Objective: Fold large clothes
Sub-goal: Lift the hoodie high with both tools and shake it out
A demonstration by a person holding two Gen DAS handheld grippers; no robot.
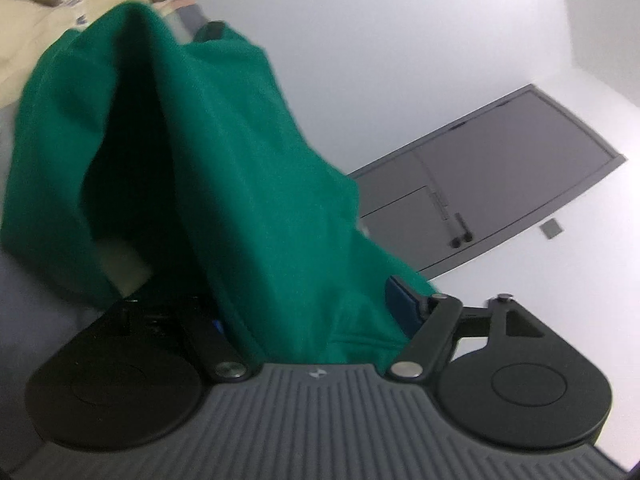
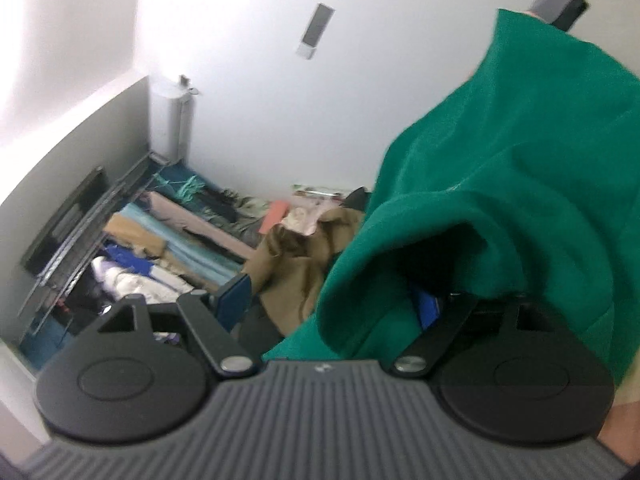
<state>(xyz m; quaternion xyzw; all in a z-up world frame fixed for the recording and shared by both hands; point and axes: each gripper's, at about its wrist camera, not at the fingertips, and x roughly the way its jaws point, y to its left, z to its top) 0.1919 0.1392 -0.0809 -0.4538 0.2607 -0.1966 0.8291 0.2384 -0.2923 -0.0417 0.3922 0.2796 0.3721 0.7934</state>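
The green garment (image 1: 224, 152) hangs in the air between the two tongs, draped over both of them, so the coming move turns on one relation: the cloth runs across from one hand to the other, its long axis stretched roughly sideways between them, with the bulk sagging below. In the left wrist view the fabric fills the gap of the left tongs (image 1: 316, 312), covering the left-hand finger completely and leaving only the blue pad of the other finger (image 1: 402, 304) showing at the cloth's edge. In the right wrist view the garment (image 2: 520, 184) comes in from the right side, folds over the right-hand finger of the right tongs (image 2: 332, 304) and leaves the left-hand blue pad (image 2: 234, 296) bare and clear of the cloth. Both sets of jaws stand wide apart; on the right the bare pad presses nothing, so the cloth seems draped over one finger rather than pinched, while on the left I cannot tell whether the pads bite, since one is buried. Neither hand looks clearly nearer. Hidden or doubtful: the garment's hem, sleeves and collar are nowhere identifiable, both views are motion-blurred, and no table shows. A heap of clothes (image 2: 192, 240) lies below by the wall, and cream bedding (image 1: 48, 32) shows behind the garment.
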